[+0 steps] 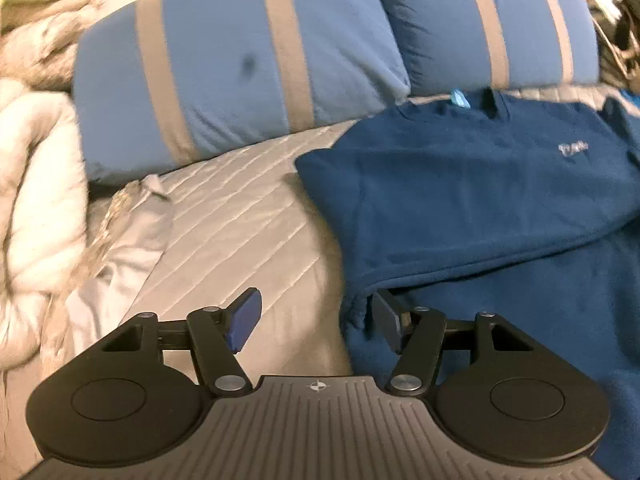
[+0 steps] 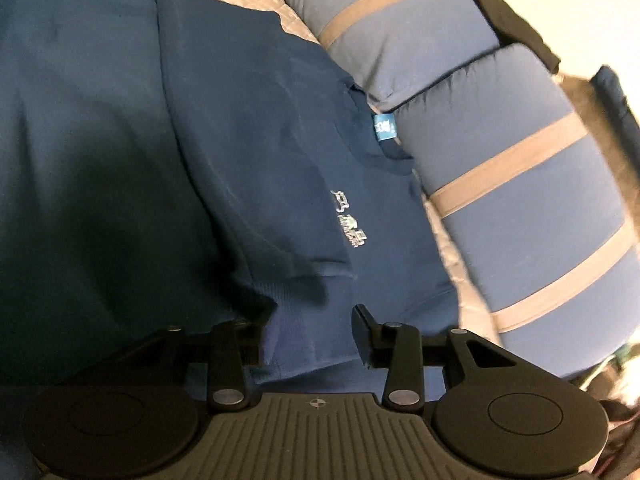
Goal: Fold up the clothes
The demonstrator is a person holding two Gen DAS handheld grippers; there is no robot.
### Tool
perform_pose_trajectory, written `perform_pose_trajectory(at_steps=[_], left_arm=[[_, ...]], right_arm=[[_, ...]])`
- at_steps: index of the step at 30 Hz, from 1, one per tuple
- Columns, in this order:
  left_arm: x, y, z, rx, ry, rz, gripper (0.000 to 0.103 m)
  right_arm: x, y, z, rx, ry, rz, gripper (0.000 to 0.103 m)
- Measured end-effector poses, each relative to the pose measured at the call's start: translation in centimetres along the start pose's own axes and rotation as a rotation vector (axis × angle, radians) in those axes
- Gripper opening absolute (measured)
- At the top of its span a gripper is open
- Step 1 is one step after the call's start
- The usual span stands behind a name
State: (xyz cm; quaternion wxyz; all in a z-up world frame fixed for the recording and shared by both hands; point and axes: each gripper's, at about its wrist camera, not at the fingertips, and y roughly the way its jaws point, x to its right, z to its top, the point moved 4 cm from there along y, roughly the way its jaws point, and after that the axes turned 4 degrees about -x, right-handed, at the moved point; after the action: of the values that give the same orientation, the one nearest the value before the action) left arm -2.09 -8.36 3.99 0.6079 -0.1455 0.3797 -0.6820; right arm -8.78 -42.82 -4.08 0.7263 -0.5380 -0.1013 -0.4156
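A dark blue sweatshirt (image 1: 480, 184) with a small white chest logo (image 1: 572, 148) and a light blue neck tag lies on the grey quilted bed (image 1: 240, 216), its left side folded over. My left gripper (image 1: 316, 320) is open at the sweatshirt's left edge, its right finger (image 1: 386, 320) tucked under the folded edge. In the right wrist view the sweatshirt (image 2: 240, 152) fills the frame. My right gripper (image 2: 312, 332) is open with a ribbed cuff or hem (image 2: 308, 336) lying between its fingers.
Two blue pillows with grey stripes (image 1: 240, 72) (image 2: 520, 184) lie along the head of the bed. A cream blanket (image 1: 36, 184) and a pale grey garment (image 1: 116, 256) are bunched at the left. Dark clutter sits at the far right.
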Motion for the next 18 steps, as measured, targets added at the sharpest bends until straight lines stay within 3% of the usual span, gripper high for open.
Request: perform_pose_trajectory(at_steps=[4,10,12,13,18], left_arm=[[-0.6,-2.5,-0.1,0.029,-0.069,-0.047,0.061],[-0.3,-5.7,0.2,0.085,-0.132,-0.101,0.067],[0.1,-6.3,0.3,0.092,-0.152,-0.122,0.067],[0.5,-6.5,0.4,0.094,-0.147,-0.133,0.067],[1.9,-8.0,0.1,0.111,-0.113,-0.154,0.068]], right_arm=[[0.3,-1.1,-0.2,0.029,0.006,0.011,0.042],[-0.6,-1.0,-0.9,0.015,-0.030,0.116,0.047],[-1.0,0.1,-1.4,-0.015,-0.044,0.121,0.040],[-0.9,0.1,-1.5,-0.021,-0.052,0.114,0.017],[-0.7,-1.2,-1.3,-0.028,-0.144,0.040,0.013]])
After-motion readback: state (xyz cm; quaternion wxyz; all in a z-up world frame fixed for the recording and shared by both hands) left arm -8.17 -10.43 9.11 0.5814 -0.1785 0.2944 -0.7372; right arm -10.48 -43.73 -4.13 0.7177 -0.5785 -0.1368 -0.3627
